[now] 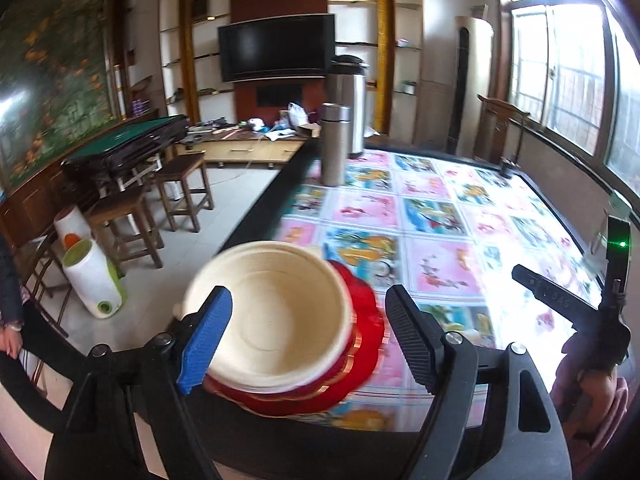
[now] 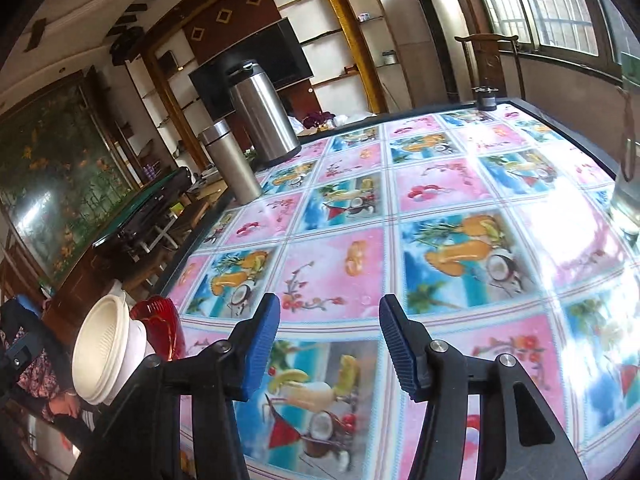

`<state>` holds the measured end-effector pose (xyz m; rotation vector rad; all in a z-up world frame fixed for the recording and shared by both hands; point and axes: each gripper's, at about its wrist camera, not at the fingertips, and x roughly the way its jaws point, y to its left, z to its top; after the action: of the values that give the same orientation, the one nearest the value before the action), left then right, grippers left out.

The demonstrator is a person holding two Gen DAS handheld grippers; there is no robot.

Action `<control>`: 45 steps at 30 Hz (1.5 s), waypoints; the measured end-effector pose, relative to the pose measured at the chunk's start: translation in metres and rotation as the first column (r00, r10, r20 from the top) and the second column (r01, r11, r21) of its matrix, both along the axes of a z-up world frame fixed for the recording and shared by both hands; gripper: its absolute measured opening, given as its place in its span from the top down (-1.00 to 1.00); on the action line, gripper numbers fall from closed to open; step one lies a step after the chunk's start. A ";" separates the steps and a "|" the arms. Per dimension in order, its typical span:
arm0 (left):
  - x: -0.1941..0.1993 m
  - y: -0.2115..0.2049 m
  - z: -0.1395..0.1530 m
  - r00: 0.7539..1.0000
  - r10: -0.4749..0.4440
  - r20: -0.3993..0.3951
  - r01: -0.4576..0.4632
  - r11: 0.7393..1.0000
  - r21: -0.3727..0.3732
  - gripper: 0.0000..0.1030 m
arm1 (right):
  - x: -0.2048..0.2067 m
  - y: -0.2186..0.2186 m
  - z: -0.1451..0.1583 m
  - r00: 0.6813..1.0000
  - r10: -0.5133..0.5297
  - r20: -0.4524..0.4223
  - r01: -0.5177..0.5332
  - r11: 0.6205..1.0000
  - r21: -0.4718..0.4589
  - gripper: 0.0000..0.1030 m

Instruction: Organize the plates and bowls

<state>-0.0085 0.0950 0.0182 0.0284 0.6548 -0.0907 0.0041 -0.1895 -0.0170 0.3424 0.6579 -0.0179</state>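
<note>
A stack of cream bowls [image 1: 276, 320] rests on a stack of red scalloped plates [image 1: 360, 356] at the near left corner of the table. My left gripper [image 1: 309, 304] is open around the bowls: its blue pad overlaps the left rim, and the black finger stands clear on the right. The right wrist view shows the same bowls [image 2: 104, 352] and red plates [image 2: 160, 320] at the far left. My right gripper [image 2: 329, 308] is open over the flowered tablecloth [image 2: 440, 200], holding nothing. It also appears at the right in the left wrist view as the right gripper [image 1: 552, 292], held by a hand.
A slim steel flask [image 1: 335, 144] and a large steel pump pot [image 1: 348, 100] stand at the table's far left edge. A glass [image 2: 628, 200] sits at the right edge, a small dark jar [image 2: 486, 98] at the far edge. Wooden stools [image 1: 180, 188] and white jugs [image 1: 94, 280] are on the floor to the left.
</note>
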 end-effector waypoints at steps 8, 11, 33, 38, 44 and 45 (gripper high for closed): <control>-0.008 -0.003 -0.005 0.993 0.115 0.027 -0.116 0.991 0.072 -0.54 | -0.031 0.047 0.014 0.973 0.204 0.109 -0.206 0.979 0.001 -0.12; -0.012 0.012 -0.003 0.984 0.172 0.039 -0.173 0.983 0.053 -0.54 | -0.048 0.075 0.025 0.942 0.287 0.174 -0.288 0.958 -0.020 -0.12; -0.047 0.074 -0.006 0.917 0.386 0.104 -0.387 0.922 -0.016 -0.64 | -0.098 0.186 0.069 0.800 0.503 0.327 -0.482 0.863 -0.149 -0.42; -0.053 0.079 -0.008 0.917 0.387 0.097 -0.387 0.922 -0.028 -0.64 | -0.094 0.190 0.065 0.820 0.479 0.313 -0.456 0.878 -0.149 -0.42; -0.059 0.081 -0.010 0.919 0.385 0.086 -0.383 0.923 -0.032 -0.64 | -0.086 0.189 0.060 0.841 0.461 0.282 -0.442 0.887 -0.134 -0.42; -0.059 0.081 -0.010 0.918 0.387 0.086 -0.386 0.922 -0.031 -0.65 | -0.084 0.188 0.059 0.844 0.459 0.278 -0.441 0.888 -0.129 -0.42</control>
<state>-0.0679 0.1764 0.0081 -0.1098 0.5580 0.2877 -0.0802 -0.0017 0.0421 0.1190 0.4182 0.4594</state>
